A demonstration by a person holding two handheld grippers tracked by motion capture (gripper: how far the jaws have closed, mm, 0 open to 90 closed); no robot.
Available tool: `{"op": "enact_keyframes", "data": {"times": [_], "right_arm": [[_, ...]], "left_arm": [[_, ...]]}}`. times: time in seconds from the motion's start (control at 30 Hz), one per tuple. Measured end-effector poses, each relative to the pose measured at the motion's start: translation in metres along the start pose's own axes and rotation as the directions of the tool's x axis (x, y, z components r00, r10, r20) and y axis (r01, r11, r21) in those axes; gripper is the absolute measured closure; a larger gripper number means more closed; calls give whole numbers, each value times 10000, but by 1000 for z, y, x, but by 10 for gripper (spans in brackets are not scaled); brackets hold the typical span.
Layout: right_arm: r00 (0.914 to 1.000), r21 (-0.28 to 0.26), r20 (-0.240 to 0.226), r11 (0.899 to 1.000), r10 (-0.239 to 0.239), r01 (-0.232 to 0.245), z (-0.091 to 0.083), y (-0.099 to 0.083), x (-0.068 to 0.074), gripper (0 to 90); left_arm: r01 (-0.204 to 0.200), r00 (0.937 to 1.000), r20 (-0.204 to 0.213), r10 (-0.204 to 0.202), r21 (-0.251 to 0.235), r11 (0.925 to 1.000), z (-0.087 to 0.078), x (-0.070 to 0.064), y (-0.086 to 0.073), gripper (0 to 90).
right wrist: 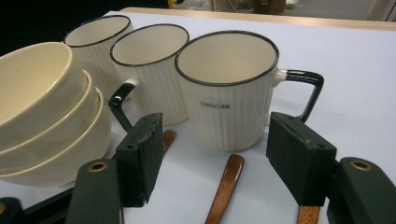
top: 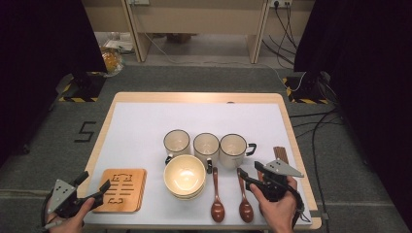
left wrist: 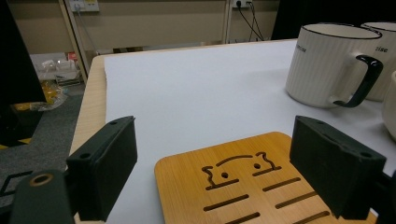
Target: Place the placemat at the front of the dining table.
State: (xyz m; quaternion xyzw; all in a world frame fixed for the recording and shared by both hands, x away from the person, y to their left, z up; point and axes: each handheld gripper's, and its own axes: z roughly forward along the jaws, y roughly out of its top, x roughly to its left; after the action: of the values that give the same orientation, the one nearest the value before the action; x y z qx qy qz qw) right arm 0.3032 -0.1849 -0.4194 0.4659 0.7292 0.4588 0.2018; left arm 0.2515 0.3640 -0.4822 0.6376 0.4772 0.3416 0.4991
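Wooden trivet [top: 120, 190] is lying flat at the near-left corner of the table [top: 204, 114], away from the crockery, likely waiting to take something set on it. Left gripper [top: 94, 187] is hovering just at its left edge, jaws wide apart and straddling that corner in the left gripper view, gripping nothing. Right gripper [top: 248, 173] is also gaping, aiming at the rightmost mug [right wrist: 227, 88] above two wooden spoons [top: 217, 195]. Stacked bowls [top: 184, 175] are sitting between.
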Motion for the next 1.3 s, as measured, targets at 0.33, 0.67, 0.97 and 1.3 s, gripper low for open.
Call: {"op": "enact_keyframes", "data": {"times": [0.33,0.67,0.97,1.3], "right_arm": [[9991,-52,-302,9995,-306,305,5,9,17,367],[9944,-78,-888,9983,-579,574,23,24,43,368],[9783,-127,-1717,9932,-1160,1156,43,39,85,368],[9615,-129,-2303,9885,-1498,1509,63,48,119,367]], "left_arm": [[176,9998,67,-178,291,9994,-1,3,-3,143],[317,9994,126,-323,485,9983,1,6,-4,143],[296,9989,341,-321,718,9970,1,5,-6,144],[228,9987,435,-264,810,9965,3,4,-5,144]]}}
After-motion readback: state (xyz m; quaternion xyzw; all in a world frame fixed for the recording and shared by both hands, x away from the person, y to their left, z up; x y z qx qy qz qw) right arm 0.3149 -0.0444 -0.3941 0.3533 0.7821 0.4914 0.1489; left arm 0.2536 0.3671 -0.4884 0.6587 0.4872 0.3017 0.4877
